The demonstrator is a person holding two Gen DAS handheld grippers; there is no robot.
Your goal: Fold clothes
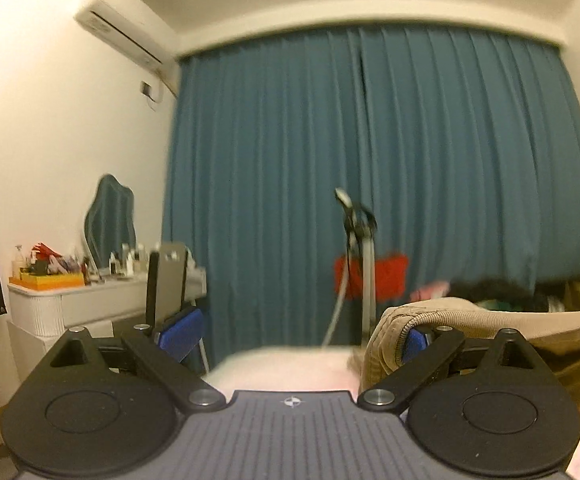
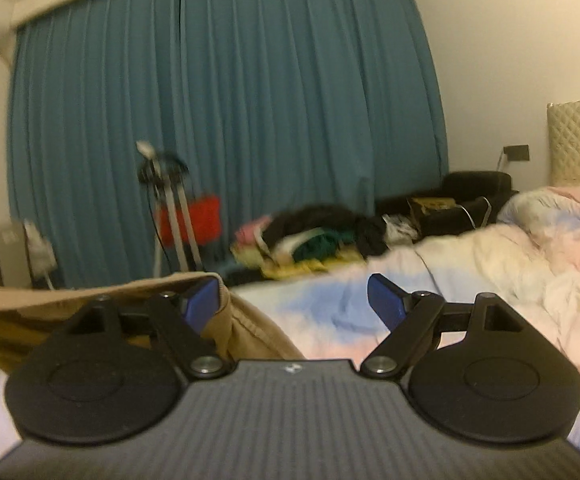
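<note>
The tan pants (image 2: pixel 250 332) hang stretched between both grippers, each with fingers spread wide and cloth draped over one finger. Next: lay them flat on the bed (image 2: pixel 469 264).

Room, lit in warm yellowish light. Teal curtain (image 1: pixel 369 168), drawn shut, spans the wall straight ahead of the tool. Air conditioner (image 1: pixel 124 26) mounted high on the white wall, upper left. White dresser (image 1: pixel 70 300) with wavy mirror (image 1: pixel 110 220) and small bottles, lower left. Bed with pastel bedding (image 2: pixel 489 280), right; quilted headboard (image 2: pixel 579 140) at far right. Dark armchair (image 2: pixel 473 196) placed beyond the bed.
</note>
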